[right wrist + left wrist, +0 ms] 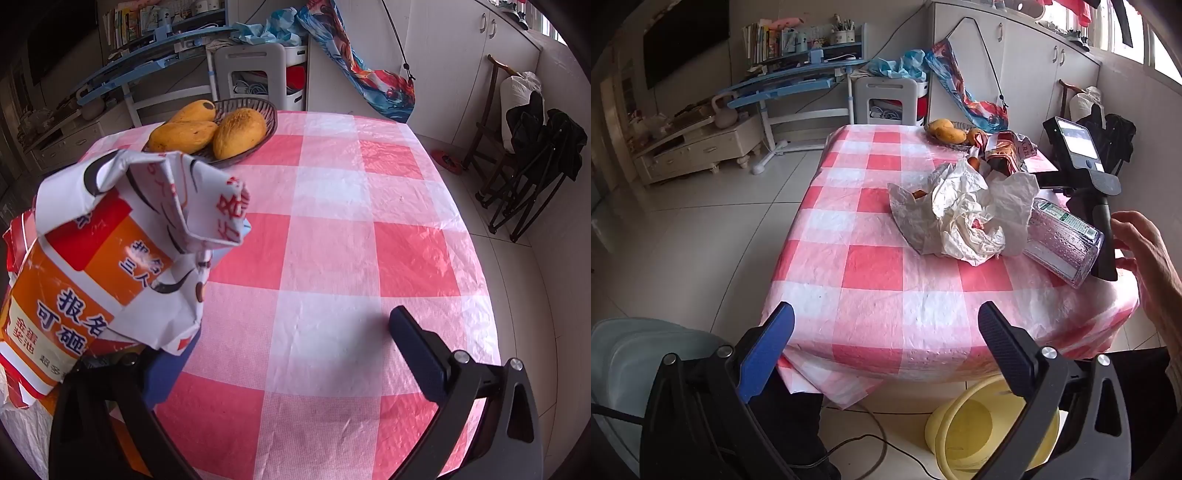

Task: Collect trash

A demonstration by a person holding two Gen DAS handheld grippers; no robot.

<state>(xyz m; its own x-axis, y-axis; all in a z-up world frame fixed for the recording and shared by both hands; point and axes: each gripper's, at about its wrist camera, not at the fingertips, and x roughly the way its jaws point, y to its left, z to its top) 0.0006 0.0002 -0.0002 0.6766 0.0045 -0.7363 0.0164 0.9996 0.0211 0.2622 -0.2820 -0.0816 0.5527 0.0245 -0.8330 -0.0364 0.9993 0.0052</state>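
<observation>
Soft window daylight, sharp centre, heavy fisheye bending, dark corners.

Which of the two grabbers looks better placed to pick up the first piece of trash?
The right gripper, probably. It is open over the table, with the crumpled printed paper right beside its left finger. The left gripper is open too but sits at the table's near edge, farther from the white wrapper.

Glossy plastic tablecloth [871,273], crumpled paper [960,218]
</observation>
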